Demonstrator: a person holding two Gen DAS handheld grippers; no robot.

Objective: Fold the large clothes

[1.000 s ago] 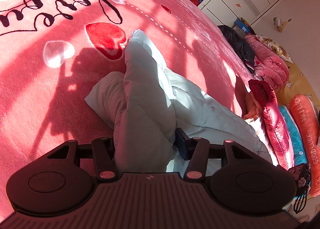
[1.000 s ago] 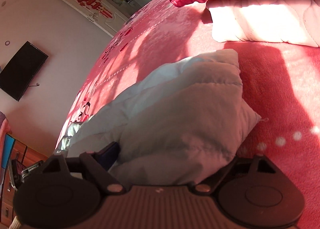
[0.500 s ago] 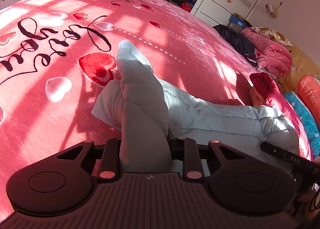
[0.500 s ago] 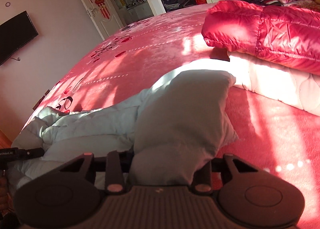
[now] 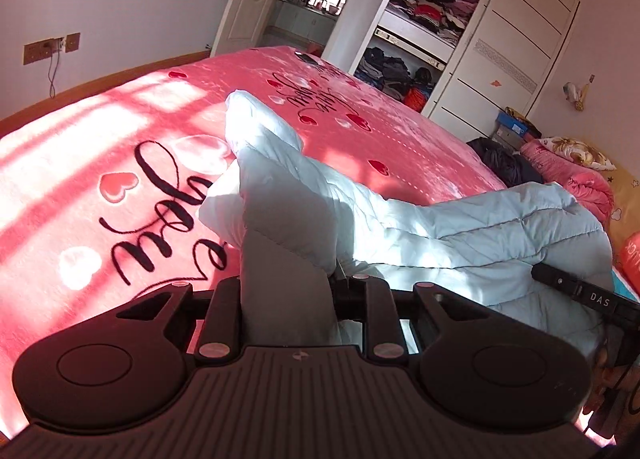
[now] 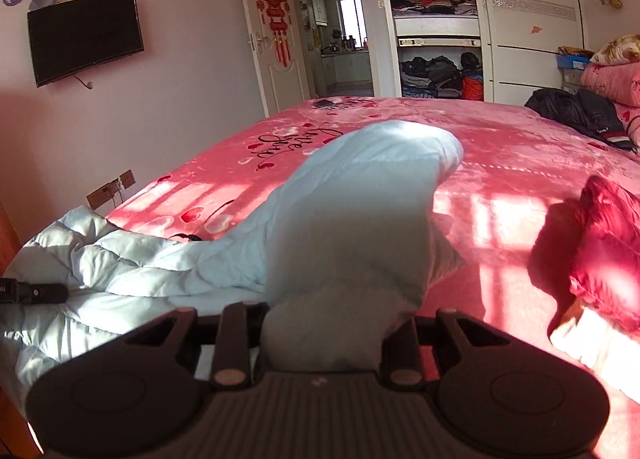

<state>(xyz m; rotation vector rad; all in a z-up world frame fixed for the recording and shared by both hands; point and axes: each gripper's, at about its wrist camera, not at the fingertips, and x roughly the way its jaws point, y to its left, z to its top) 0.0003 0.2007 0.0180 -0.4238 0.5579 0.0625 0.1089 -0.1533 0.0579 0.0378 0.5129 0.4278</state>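
A pale blue padded jacket (image 5: 460, 227) hangs slack between my two grippers above the pink bed cover (image 5: 100, 139). In the left wrist view my left gripper (image 5: 296, 291) has a thick fold of it between its jaws, which are closing and pressing on the cloth. The right wrist view shows the jacket (image 6: 352, 219) bulging up out of my right gripper (image 6: 324, 323), whose jaws are also closing on a thick bunch of it. Both sets of fingertips are buried in the cloth. A black part of the other gripper shows at each view's edge.
A red padded jacket (image 6: 600, 251) lies on a white quilted piece (image 6: 592, 343) at the right. Dark clothes (image 6: 576, 111) and stacked pink quilts (image 5: 576, 175) sit at the bed's far right. A phone (image 6: 324, 103) lies near the far edge. Behind the bed stands an open wardrobe (image 5: 420, 19).
Both grippers closed on folds of the jacket and rose, lifting it off the bed cover. The views tipped up from the bed to the room, and the right one rolled level.
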